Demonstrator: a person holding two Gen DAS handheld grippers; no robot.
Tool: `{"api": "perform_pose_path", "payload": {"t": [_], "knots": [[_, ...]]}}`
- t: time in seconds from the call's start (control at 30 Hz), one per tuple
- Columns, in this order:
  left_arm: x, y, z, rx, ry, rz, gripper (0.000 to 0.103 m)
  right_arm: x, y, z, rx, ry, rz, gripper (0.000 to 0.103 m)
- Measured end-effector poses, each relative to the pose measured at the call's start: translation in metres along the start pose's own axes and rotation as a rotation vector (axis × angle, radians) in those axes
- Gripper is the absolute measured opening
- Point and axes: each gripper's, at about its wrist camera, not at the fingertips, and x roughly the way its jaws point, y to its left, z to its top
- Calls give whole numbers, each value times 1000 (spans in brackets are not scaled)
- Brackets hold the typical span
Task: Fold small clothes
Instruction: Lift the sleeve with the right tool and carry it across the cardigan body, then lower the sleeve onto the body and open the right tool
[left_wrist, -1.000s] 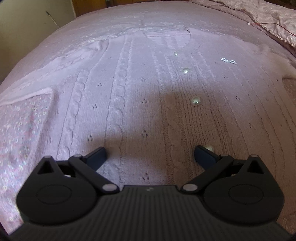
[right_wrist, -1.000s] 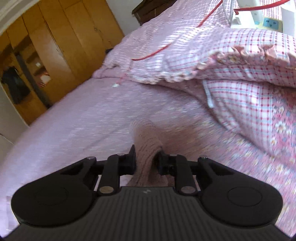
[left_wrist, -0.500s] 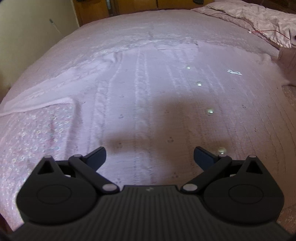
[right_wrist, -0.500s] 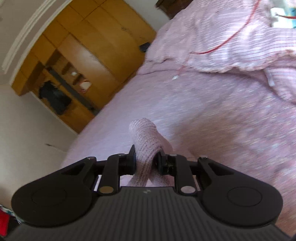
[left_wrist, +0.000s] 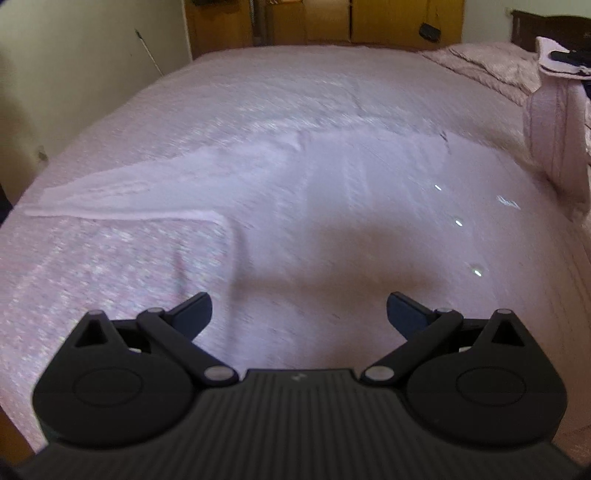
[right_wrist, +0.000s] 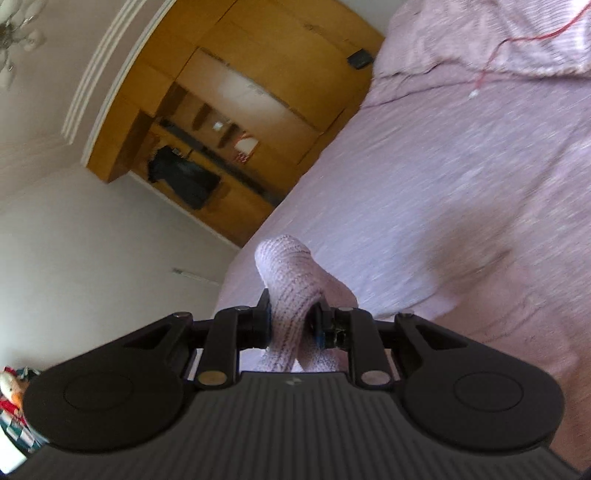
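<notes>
My right gripper (right_wrist: 291, 326) is clamped on a bunched fold of the pink knit cardigan (left_wrist: 332, 206), the ribbed cloth squeezed between its two fingers and poking up past the tips, while my left gripper (left_wrist: 299, 310) hangs wide open above the garment with nothing in it. The cardigan lies spread flat on the bed (left_wrist: 280, 81), its body toward the near edge and right side, one sleeve (left_wrist: 122, 195) stretched out toward the left edge, and a line of small shiny buttons (left_wrist: 476, 271) running up the front on the right. I judge that I am carrying the right-hand sleeve or side across the body for the first fold, though my right camera is tilted up toward the wooden wardrobe (right_wrist: 258, 92) and does not show where the lifted cloth will land. To do this well I should keep my grip firm so the knit does not slip, swing the cloth low across the front, and lay it straight along the button line instead of dropping it in a heap. My open left gripper is well placed to press the body down near the bed's near edge, so the whole garment does not drag sideways. The knit looks soft and stretchy, so I would pull gently.
</notes>
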Motion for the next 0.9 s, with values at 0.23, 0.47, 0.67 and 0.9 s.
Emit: {"api": "perform_pose_path", "payload": {"t": [0.23, 0.47, 0.67, 0.9], "knots": [[11, 38, 8, -49, -26, 49, 102, 59, 56, -76, -70, 95, -5, 23], [34, 58, 8, -96, 0, 55, 102, 115, 56, -158, -46, 275, -81, 23], [52, 62, 5, -100, 13, 53, 102, 137, 49, -195, -107, 393, -157, 34], [63, 51, 11, -73, 11, 38, 102, 113, 46, -176, -222, 378, -105, 70]]}}
